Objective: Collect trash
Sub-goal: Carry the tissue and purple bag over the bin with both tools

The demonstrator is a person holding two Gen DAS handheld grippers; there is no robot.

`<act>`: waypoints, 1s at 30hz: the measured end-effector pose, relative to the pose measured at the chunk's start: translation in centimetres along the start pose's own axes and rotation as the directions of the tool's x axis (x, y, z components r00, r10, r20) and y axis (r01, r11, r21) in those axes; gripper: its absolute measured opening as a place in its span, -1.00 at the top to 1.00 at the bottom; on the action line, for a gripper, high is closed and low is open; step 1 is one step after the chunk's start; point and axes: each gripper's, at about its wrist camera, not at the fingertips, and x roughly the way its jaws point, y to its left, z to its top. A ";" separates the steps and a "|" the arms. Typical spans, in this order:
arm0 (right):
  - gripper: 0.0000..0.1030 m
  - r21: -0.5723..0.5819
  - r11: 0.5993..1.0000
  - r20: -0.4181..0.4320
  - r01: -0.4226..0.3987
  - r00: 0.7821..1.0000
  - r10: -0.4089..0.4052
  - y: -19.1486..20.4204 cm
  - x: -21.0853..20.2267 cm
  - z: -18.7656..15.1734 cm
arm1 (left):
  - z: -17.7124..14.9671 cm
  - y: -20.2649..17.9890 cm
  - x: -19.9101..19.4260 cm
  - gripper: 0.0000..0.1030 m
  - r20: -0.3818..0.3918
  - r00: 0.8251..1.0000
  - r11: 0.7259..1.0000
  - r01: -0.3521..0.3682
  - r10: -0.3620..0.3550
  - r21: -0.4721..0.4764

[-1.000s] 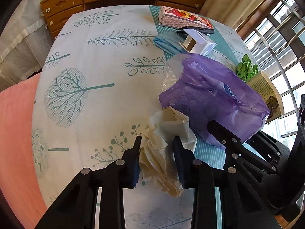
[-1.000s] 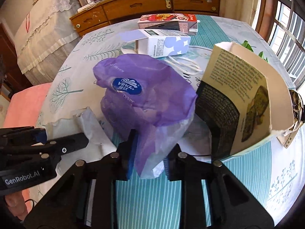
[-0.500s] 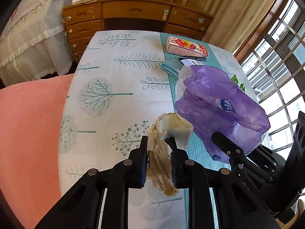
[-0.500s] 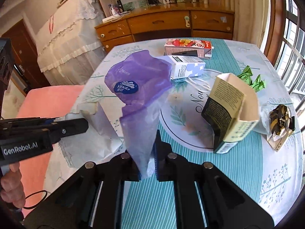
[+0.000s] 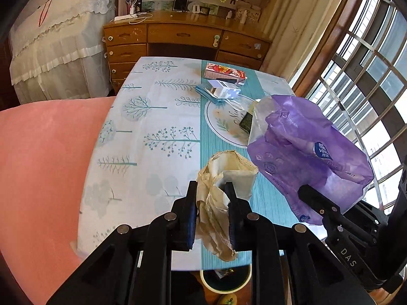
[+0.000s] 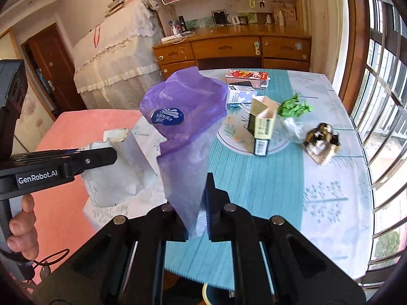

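Left wrist view: the left tongs [image 5: 212, 190] are pinching a crumpled cream paper bag [image 5: 226, 178], held above the near edge of the desk [image 5: 152, 132]. The purple plastic bag [image 5: 305, 152] hangs just to its right.

Right wrist view: the right tongs [image 6: 195, 193] are pressed onto the purple plastic bag's [image 6: 183, 117] lower end, lifted clear of the desk [image 6: 254, 178]. An open carton [image 6: 262, 124] and a crumpled wrapper [image 6: 321, 141] lie beyond.

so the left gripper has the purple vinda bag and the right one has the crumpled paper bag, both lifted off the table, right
The holdings are swapped. The left gripper is shut on the crumpled paper bag, as the left wrist view shows, and the right gripper pinches the purple Vinda bag, as the right wrist view shows. Both are lifted off the table.
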 end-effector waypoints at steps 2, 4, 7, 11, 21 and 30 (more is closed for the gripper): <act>0.88 -0.002 1.000 -0.002 -0.010 1.000 0.010 -0.6 -3.1 -2.0 | -2.6 -2.1 -1.8 0.63 0.009 1.000 1.000 -0.005 0.005 0.000; 0.88 -0.008 1.000 -0.003 -0.014 1.000 0.014 -1.1 -5.9 -4.1 | -5.0 -4.0 -3.3 0.63 0.010 1.000 1.000 -0.006 0.006 0.003; 0.88 -0.015 1.000 -0.017 -0.021 1.000 0.021 -2.2 -9.4 -7.4 | -8.8 -6.6 -5.0 0.63 0.000 1.000 1.000 -0.015 0.015 0.011; 0.88 -0.016 0.999 -0.058 -0.030 0.998 0.029 -3.6 -12.7 -12.1 | -13.6 -9.8 -6.2 0.63 -0.038 0.999 0.999 -0.021 0.022 0.026; 0.88 0.058 0.998 -0.165 -0.003 0.986 0.012 -7.1 -14.1 -20.2 | -20.0 -14.2 -3.2 0.63 -0.187 0.981 0.995 -0.026 0.044 0.098; 0.88 0.133 0.988 -0.293 0.076 0.956 -0.034 -9.5 -7.4 -26.3 | -24.0 -13.9 5.7 0.63 -0.294 0.953 0.992 -0.033 0.068 0.123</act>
